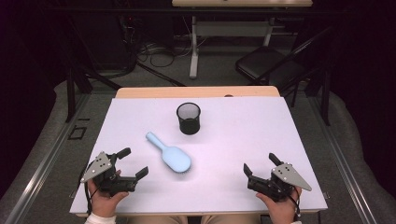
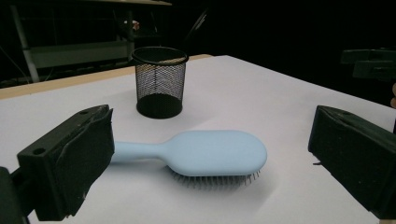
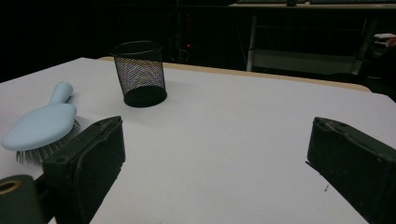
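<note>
- The white table (image 1: 233, 154) is evenly and brightly lit from above, while the room around it falls off to near black in all three views.
- Shadows are soft: a faint one sits under the blue hairbrush (image 2: 201, 154) and a short dark one at the foot of the mesh cup (image 2: 159, 81).
- No hard glare shows; the table carries a slight violet cast.
- In the gripper views the near black fingers (image 2: 70, 163) look soft and dim, the background grainy.

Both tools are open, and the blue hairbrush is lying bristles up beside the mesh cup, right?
Not quite: the blue hairbrush lies bristles down, as the left gripper view shows. The rest holds: left tool and right tool are open, mesh cup beside it.
</note>
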The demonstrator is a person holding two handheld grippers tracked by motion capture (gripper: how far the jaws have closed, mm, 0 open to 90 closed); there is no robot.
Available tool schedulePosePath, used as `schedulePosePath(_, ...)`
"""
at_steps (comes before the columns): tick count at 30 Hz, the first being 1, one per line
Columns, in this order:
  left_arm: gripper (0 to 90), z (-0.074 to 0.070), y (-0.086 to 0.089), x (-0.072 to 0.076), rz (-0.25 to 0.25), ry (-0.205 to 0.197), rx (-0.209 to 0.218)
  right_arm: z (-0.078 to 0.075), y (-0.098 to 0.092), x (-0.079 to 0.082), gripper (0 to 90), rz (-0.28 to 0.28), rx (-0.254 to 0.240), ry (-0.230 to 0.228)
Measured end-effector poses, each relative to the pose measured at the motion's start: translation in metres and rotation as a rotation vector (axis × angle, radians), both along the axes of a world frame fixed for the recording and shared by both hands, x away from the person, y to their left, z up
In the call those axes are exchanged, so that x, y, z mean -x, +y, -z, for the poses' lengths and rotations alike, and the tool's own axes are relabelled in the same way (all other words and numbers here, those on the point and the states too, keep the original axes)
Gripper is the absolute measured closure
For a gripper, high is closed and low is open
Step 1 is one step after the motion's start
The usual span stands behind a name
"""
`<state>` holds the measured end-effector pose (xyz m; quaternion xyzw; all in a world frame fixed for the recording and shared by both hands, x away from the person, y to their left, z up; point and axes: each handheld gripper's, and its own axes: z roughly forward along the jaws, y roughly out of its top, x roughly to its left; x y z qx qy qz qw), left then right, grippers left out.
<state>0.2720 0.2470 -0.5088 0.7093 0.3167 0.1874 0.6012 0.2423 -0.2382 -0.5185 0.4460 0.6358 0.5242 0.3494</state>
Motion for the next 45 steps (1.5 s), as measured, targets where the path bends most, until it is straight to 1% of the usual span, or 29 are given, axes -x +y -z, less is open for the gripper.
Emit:
schedulePosePath(2, 0.3, -0.0005, -0.0005, -0.0004, 0.002, 0.0, 0.009, 0.0, -0.001, -0.0001, 3.8, -0.003, -0.009, 0.001)
schedulePosePath(7, 0.4, 0.0004, 0.0011, 0.0001, 0.003, 0.014, 0.006, -0.0004, -0.0013, -0.0004, 3.8, -0.003, -0.012, 0.005)
schedulePosePath(8, 0.4, 0.0003, 0.0017, 0.0007, 0.0, 0.019, 0.007, -0.0006, -0.0014, -0.0004, 3.8, -0.003, -0.008, 0.005)
schedulePosePath(10, 0.4, -0.0001, 0.0037, 0.0017, 0.015, 0.025, 0.01, -0.0014, 0.0003, -0.0005, 3.8, -0.008, -0.002, 0.017)
schedulePosePath(12, 0.4, -0.0009, 0.005, 0.0026, 0.013, 0.026, 0.007, -0.0016, 0.001, -0.0011, 4.0, -0.01, 0.007, 0.011)
schedulePosePath(15, 0.4, -0.0012, 0.0056, 0.0022, 0.004, 0.027, 0.017, -0.0016, 0.0016, -0.001, 3.9, -0.013, 0.013, 0.015)
schedulePosePath(19, 0.4, -0.0008, 0.0059, 0.0013, 0.002, 0.04, 0.005, -0.001, 0.0006, -0.0008, 3.9, -0.006, 0.019, 0.014)
schedulePosePath(25, 0.7, -0.0006, 0.0043, 0.0002, -0.011, 0.044, -0.007, -0.0012, -0.0004, -0.0005, 4.3, -0.002, 0.011, 0.019)
schedulePosePath(26, 1.2, -0.0011, 0.0046, 0.0, -0.012, 0.052, -0.014, -0.0011, -0.0004, -0.0001, 4.6, -0.001, 0.012, 0.021)
schedulePosePath(27, 1.4, -0.0009, 0.0044, -0.0009, -0.012, 0.052, -0.013, -0.001, -0.0004, 0.0001, 4.6, -0.003, 0.012, 0.023)
schedulePosePath(28, 1.5, -0.0007, 0.0036, -0.0019, -0.024, 0.059, -0.021, -0.001, -0.0007, 0.0002, 4.7, -0.003, 0.016, 0.021)
schedulePosePath(30, 1.5, -0.0008, 0.0036, -0.0024, -0.025, 0.064, -0.027, -0.001, -0.0006, 0.0006, 5.4, -0.002, 0.015, 0.022)
schedulePosePath(34, 2.1, -0.0008, 0.003, -0.0034, -0.024, 0.068, -0.028, -0.0009, -0.001, 0.0007, 6.4, 0.0, 0.014, 0.021)
schedulePosePath(39, 6.7, -0.0015, 0.0034, -0.0033, -0.027, 0.077, -0.032, -0.0014, -0.0004, 0.001, 6.9, 0.0, 0.014, 0.022)
schedulePosePath(42, 9.6, -0.002, 0.0038, -0.0031, -0.025, 0.082, -0.024, -0.0015, 0.0, 0.0014, 7.0, -0.004, 0.013, 0.025)
schedulePosePath(44, 13.1, -0.0026, 0.0035, -0.0032, -0.019, 0.082, -0.014, -0.001, 0.0004, 0.0015, 7.3, -0.003, 0.02, 0.022)
schedulePosePath(45, 13.1, -0.003, 0.0033, -0.003, -0.02, 0.084, -0.014, -0.001, 0.0004, 0.0015, 7.3, -0.003, 0.02, 0.022)
